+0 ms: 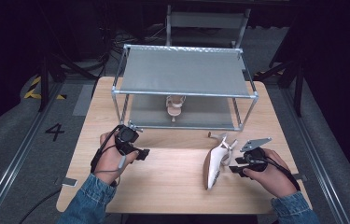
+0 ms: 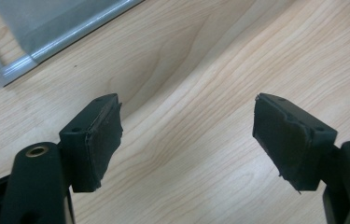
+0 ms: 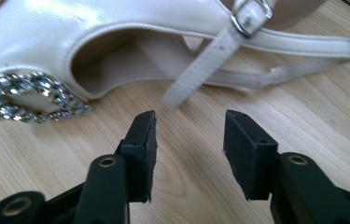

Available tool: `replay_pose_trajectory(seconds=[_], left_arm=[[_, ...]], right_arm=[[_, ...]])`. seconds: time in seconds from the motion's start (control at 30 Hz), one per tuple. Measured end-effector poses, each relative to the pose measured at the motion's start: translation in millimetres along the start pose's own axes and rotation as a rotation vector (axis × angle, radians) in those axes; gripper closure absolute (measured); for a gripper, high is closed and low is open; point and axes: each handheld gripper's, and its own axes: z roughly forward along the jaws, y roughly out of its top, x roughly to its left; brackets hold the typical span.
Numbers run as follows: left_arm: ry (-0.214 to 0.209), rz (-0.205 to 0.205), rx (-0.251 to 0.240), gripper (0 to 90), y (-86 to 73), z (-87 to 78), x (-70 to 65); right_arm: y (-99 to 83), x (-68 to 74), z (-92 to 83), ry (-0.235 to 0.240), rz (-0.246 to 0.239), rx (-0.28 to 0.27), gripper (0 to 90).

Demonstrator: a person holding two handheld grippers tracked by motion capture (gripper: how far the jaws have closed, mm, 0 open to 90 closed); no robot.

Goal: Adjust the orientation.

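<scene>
A cream high-heeled shoe (image 1: 213,163) lies on its side on the wooden table (image 1: 172,186), right of centre, heel toward the rack. Its jewelled buckle (image 3: 28,98) and ankle strap (image 3: 210,65) lie just beyond my right gripper (image 3: 189,140), which is open with bare wood between its pads. In the high view the right gripper (image 1: 235,165) sits just right of the shoe, apart from it. A second matching shoe (image 1: 175,106) stands on the rack's lower shelf. My left gripper (image 2: 186,135) is wide open over bare table, near the rack's front left corner (image 1: 133,128).
A two-shelf metal rack (image 1: 184,74) with grey fabric shelves stands on the far half of the table. Its lower front rail (image 2: 65,39) runs just beyond the left gripper. Cables and stands lie on the floor around the table.
</scene>
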Motion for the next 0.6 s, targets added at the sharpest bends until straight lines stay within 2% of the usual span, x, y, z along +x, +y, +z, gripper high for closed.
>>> replay_pose_trajectory(seconds=[0.13, 0.17, 0.4, 0.5, 0.6], left_arm=[[0.005, 0.009, 0.005, 24.3, -4.2, -1.0, 1.5], [0.001, -0.004, 0.008, 24.3, -5.6, -1.2, 1.2], [0.004, -0.004, 0.011, 23.8, -9.4, -0.6, 3.0], [0.003, -0.003, 0.009, 23.8, -9.7, -0.5, 3.4], [-0.002, -0.001, 0.003, 23.7, -9.7, -0.6, 3.5]], right_arm=[[4.4, 0.9, 5.8, 0.0, -0.019, 0.014, 61.4], [5.1, 0.8, 7.5, -0.002, -0.024, 0.015, 62.9], [10.7, 5.1, 17.0, -0.006, -0.061, 0.028, 74.8], [12.0, 6.0, 15.1, -0.009, -0.07, 0.03, 82.1], [14.0, 7.9, 8.6, -0.023, -0.069, 0.009, 83.4]])
